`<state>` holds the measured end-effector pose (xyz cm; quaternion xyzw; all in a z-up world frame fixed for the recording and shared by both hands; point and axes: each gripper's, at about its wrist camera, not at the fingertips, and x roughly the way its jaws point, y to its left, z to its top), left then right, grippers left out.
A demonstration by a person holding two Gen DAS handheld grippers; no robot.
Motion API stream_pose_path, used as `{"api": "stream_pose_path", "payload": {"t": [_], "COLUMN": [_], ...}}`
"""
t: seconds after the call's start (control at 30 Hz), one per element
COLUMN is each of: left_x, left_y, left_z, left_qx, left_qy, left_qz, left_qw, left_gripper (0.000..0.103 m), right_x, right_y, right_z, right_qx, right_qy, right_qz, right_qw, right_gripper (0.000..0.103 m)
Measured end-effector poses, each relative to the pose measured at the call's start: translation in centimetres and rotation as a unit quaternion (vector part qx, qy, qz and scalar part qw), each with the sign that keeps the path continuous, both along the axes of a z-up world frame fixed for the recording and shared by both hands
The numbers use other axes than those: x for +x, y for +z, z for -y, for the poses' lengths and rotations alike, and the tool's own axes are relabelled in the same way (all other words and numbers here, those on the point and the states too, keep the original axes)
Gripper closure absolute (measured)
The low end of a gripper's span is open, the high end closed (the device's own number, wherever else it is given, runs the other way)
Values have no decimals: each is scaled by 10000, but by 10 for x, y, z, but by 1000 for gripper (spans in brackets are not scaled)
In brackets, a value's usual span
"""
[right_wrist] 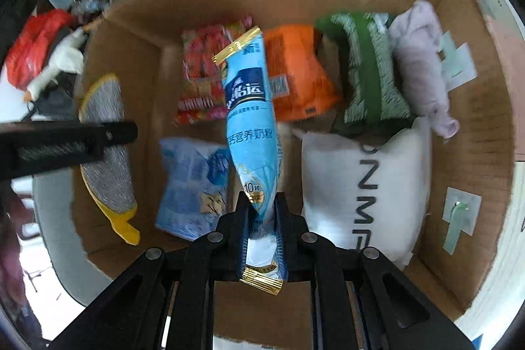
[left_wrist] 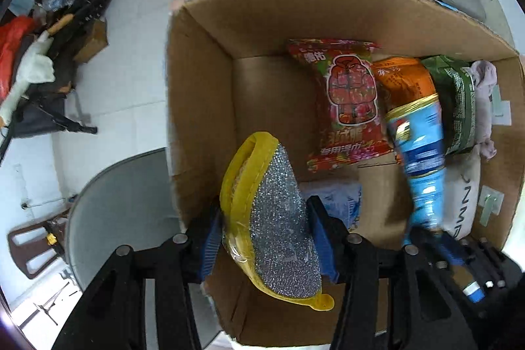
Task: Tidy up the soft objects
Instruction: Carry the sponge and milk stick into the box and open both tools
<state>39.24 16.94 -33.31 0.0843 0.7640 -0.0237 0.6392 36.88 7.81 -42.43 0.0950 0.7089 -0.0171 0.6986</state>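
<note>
Above the cardboard box (right_wrist: 197, 5), your right gripper (right_wrist: 262, 215) pinches a light-blue pouch (right_wrist: 251, 127) by its lower end, and your left gripper (left_wrist: 265, 238) clamps a yellow-rimmed silver scrubbing mitt (left_wrist: 272, 218) over the box's left wall. Below, a white pillow (right_wrist: 357, 186) lies against the right wall; red (left_wrist: 347, 100), orange (right_wrist: 295, 74) and green packets (right_wrist: 364, 71) line the far wall.

A cardboard box (right_wrist: 475, 127) held red (right_wrist: 200, 77), orange (right_wrist: 295, 77), green (right_wrist: 370, 77) and blue (right_wrist: 190, 186) packs, a white pillow (right_wrist: 364, 186)
</note>
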Motion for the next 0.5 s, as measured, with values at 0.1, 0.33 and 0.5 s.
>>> {"api": "stream_pose_path", "payload": {"t": [0.1,0.33,0.5], "left_x": [1,-8,-28], "left_y": [1,23,40], "left_z": [-3,-1,-1], "left_qx": [-78,-227,-290], "left_qy": [131,132,227], "left_qz": [-36,190,421], "left_qw": [9999,9995,9984], "left_gripper": [50,17,5], "right_x": [3,9,6], "right_y": [-4,20,38], "right_z": [-2,8,25], "right_qx": [50,-7,-407], "right_qy": [53,37,14], "right_qz": [-8,235,330], "right_qw": [10000,9997,9986], "right_gripper": [64,31,15]}}
